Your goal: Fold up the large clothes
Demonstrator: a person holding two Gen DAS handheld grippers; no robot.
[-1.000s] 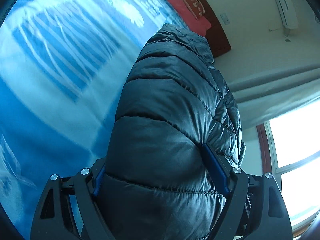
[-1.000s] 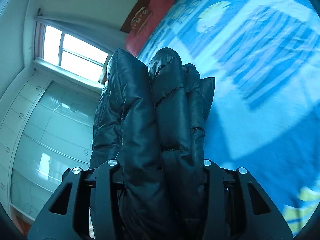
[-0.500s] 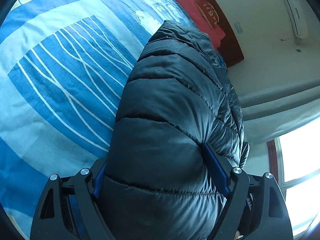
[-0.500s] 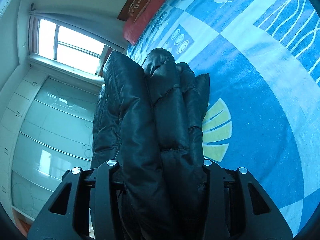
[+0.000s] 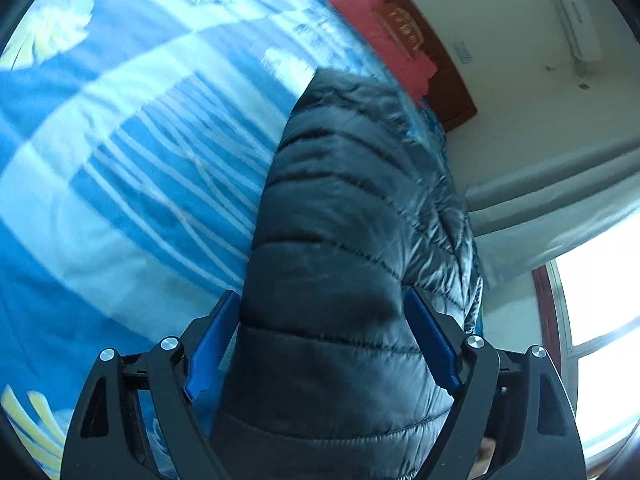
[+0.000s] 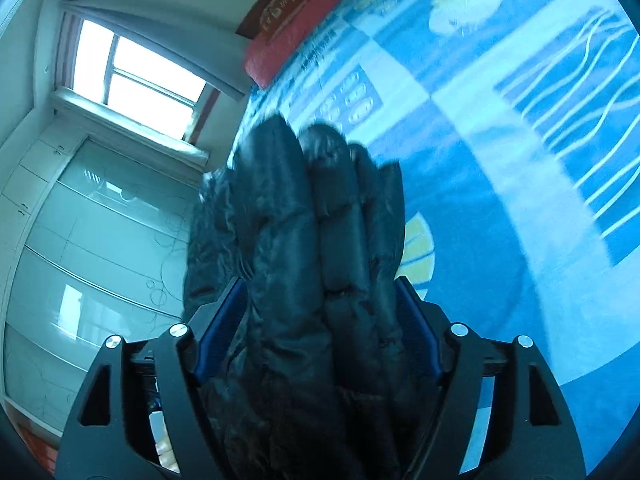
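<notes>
A dark quilted puffer jacket (image 5: 352,240) fills the middle of the left wrist view, bunched between the blue pads of my left gripper (image 5: 324,320). The jaws stand wider than before and the fabric still lies between them. In the right wrist view the same jacket (image 6: 312,240) stands in several thick folds between the blue pads of my right gripper (image 6: 320,304), whose jaws also stand apart around it. The jacket is held above the blue patterned bed (image 5: 120,160). The jacket hides its own lower parts.
The blue and white bedspread (image 6: 500,160) spreads under both grippers. A red pillow (image 5: 380,48) lies at the wooden headboard (image 5: 444,76). A bright window (image 6: 132,72) and glass wardrobe doors (image 6: 80,232) stand beside the bed. An air conditioner (image 5: 568,8) hangs on the wall.
Both grippers' jaws have spread wider, so the blue pads now show beside the jacket. Both views are blurred and have swung across the bed.
</notes>
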